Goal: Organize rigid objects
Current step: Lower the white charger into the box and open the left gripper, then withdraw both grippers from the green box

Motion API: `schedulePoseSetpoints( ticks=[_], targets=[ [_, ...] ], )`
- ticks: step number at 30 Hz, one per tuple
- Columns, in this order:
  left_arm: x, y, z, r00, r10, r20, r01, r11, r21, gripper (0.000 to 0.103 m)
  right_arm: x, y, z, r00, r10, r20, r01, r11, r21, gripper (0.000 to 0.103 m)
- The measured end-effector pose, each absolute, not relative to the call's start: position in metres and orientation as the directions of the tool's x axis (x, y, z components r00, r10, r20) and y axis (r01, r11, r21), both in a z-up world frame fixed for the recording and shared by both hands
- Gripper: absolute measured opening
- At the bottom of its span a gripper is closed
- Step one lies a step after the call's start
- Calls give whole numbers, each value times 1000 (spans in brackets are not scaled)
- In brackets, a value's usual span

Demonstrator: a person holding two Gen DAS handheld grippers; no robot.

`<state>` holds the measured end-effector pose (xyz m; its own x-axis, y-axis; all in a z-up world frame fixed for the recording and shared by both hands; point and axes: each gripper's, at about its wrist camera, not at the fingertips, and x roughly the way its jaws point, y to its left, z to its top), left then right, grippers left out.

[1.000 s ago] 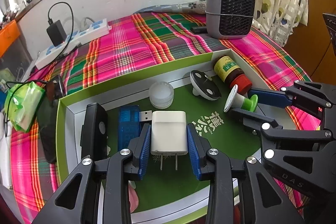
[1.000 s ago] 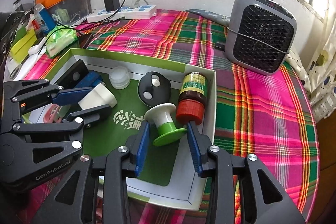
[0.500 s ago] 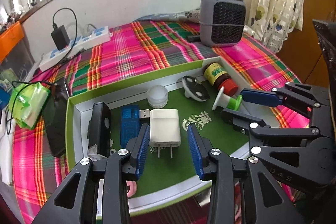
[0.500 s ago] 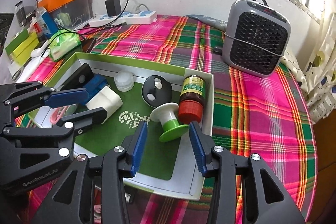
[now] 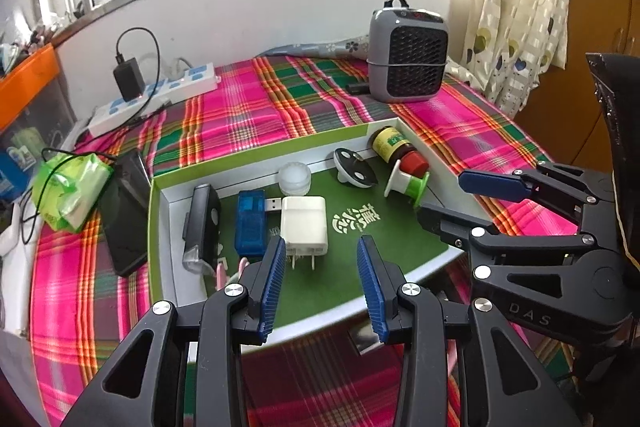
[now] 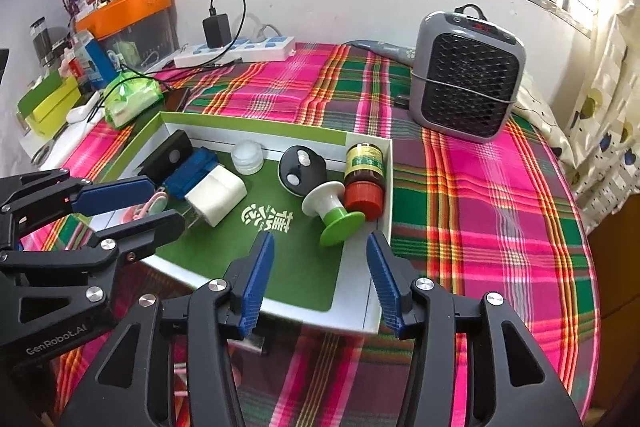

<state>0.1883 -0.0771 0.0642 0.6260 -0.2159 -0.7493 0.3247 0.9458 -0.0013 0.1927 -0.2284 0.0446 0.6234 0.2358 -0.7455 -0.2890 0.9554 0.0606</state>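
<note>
Plaid cloth in pink and green is seen covering the surface [image 5: 248, 115], on which a shallow green-lined tray [image 5: 157, 227] is set as the landmark for everything else. Beyond the tray's far right corner a grey heater [image 5: 407, 61] is stood; beyond its far left side a white power strip [image 5: 160, 99] is laid.

Inside the tray the rigid objects are gathered. Along the left wall a black remote-like device [image 5: 202, 223] is laid, with a blue USB stick [image 5: 251, 223] beside it and a white plug adapter [image 5: 304, 227] touching that stick's connector, prongs turned toward the tray's near edge. Against the far wall a frosted jar [image 5: 295, 179] and a black domed cap [image 5: 354, 169] are placed. In the far right corner a brown bottle with a red cap [image 6: 366, 175] is laid on its side, touching a white-and-green spool [image 6: 332, 213] that is tipped over.

The left tongs [image 5: 322, 281] are held wide and empty over the tray's near edge, with the adapter directly ahead, its long axis running along the line of approach. The right tongs [image 6: 320, 277] are likewise held wide and empty, with the spool just ahead, lying across the line of approach. By this reading, the adapter would fall to the left hand and the spool to the right.
</note>
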Motion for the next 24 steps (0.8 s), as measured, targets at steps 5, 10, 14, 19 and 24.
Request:
schedulePoseSetpoints(
  ticks=[5,10,14,19,24],
  targets=[
    [174,-75,68,632,-225,-741,326,945,-8,36,181,-233,49,635,236,-735,-273,959,72,49],
    [158,-75,70,635,-246,-732,335,942,-26,36,169,-237,52,649,233,-724,-257,963,80,49],
    [145,-76,71,634,-264,-727,346,937,-40,36,158,-240,52,652,235,-721,-250,964,88,49],
    [132,-74,66,619,-297,-727,354,932,-80,36,144,-246,50,659,220,-719,-233,969,83,49],
    [124,-78,57,586,-330,-740,393,914,-97,36,132,-255,47,665,218,-715,-212,972,99,49]
  ],
)
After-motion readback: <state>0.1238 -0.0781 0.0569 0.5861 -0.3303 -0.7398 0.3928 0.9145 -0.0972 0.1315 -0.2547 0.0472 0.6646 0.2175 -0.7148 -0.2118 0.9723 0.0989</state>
